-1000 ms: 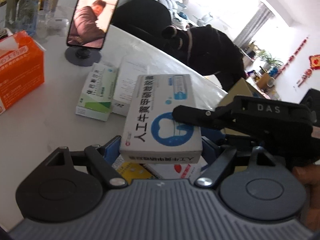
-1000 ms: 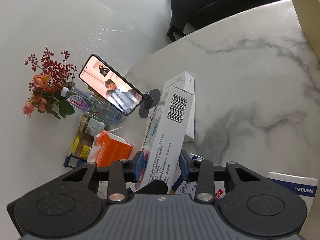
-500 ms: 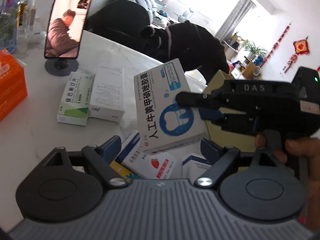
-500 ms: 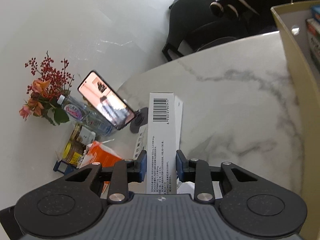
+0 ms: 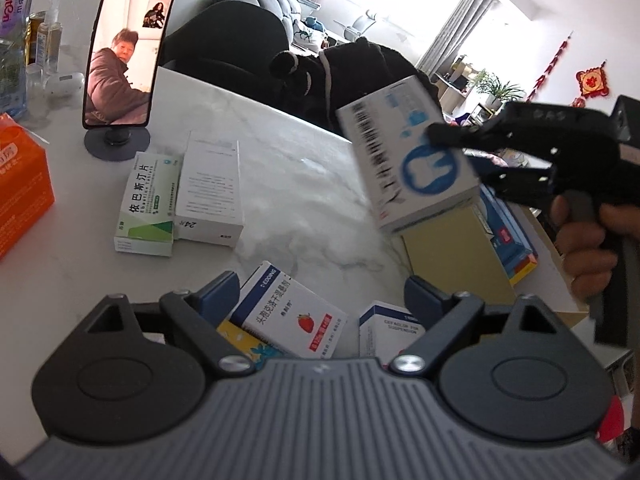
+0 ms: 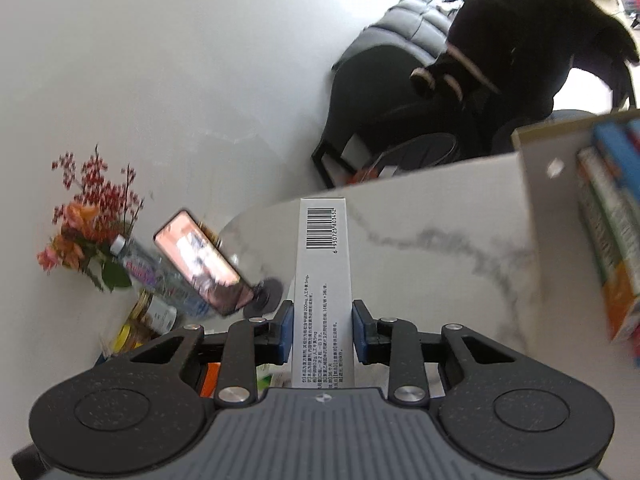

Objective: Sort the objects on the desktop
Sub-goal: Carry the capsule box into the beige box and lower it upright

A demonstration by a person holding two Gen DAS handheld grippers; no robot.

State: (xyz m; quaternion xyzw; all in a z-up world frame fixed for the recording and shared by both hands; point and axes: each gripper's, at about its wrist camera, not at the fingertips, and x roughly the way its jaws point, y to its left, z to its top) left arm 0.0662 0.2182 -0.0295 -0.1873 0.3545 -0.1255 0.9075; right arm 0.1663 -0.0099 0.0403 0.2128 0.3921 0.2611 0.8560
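Observation:
My right gripper (image 6: 322, 330) is shut on a white medicine box with a blue tooth print (image 6: 322, 280), held narrow side up with the barcode facing me. In the left wrist view this box (image 5: 408, 152) hangs in the air in the right gripper (image 5: 452, 152), above the near wall of the yellow cardboard box (image 5: 452, 252). My left gripper (image 5: 320, 300) stands wide open low over the table with nothing gripped. Beneath it lie a strawberry-print box (image 5: 288, 316) and a white-and-blue box (image 5: 388, 328).
A phone on a stand (image 5: 124, 56), an orange tissue box (image 5: 20, 192) and two white boxes (image 5: 180, 196) sit on the marble table (image 5: 304, 184). The cardboard box (image 6: 532, 208) holds several packets. Flowers and bottles (image 6: 100, 248) stand far left; black chairs lie beyond.
The right gripper has lifted the tooth-print box up and to the right, out from between my left jaws toward the cardboard box. My left jaws have spread wider.

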